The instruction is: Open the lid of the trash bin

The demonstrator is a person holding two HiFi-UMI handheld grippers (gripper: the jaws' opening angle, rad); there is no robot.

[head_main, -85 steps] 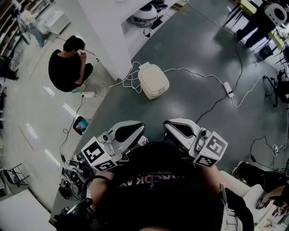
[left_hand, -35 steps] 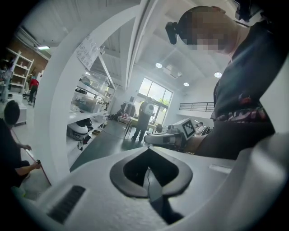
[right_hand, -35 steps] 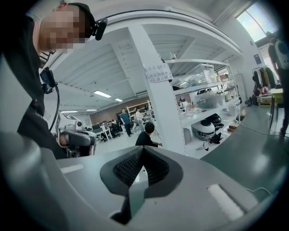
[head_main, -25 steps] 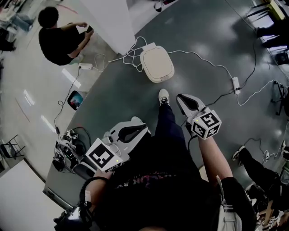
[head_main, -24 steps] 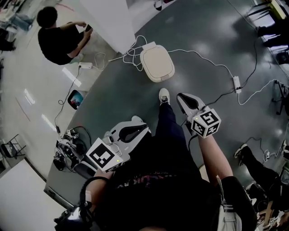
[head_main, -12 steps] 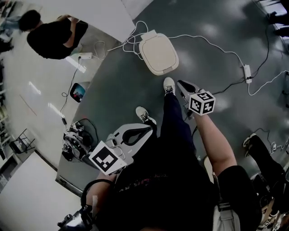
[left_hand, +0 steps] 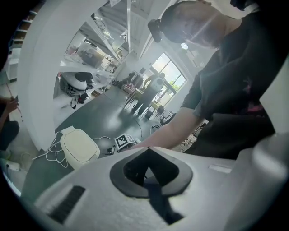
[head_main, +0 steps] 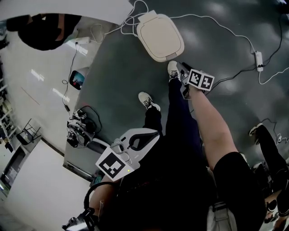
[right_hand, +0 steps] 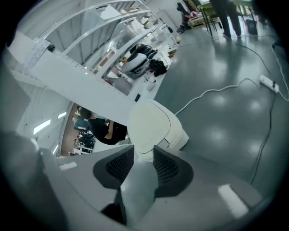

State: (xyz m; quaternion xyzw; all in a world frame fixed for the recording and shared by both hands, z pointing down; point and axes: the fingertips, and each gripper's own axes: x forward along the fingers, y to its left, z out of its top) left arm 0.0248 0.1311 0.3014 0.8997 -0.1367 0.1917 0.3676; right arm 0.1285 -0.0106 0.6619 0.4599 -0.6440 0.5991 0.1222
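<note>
The trash bin is cream-white, stands on the grey floor, and its lid is down. It also shows in the left gripper view as the bin and in the right gripper view as the bin. My right gripper reaches down to the bin's near edge, next to my shoe. Its jaws are opening, and in its own view the right gripper has nothing between the pads, with the lid's front edge just beyond the tips. My left gripper hangs back near my thigh; in its own view the left gripper is shut and empty.
White cables coil behind the bin, and one runs to a power strip. A person in black crouches by a white pillar. A pile of gear and a small lit screen lie at the left.
The bin has come nearer as I stepped toward it. My right gripper dropped and reached forward to the bin's near edge. The left gripper sank lower beside my leg.
</note>
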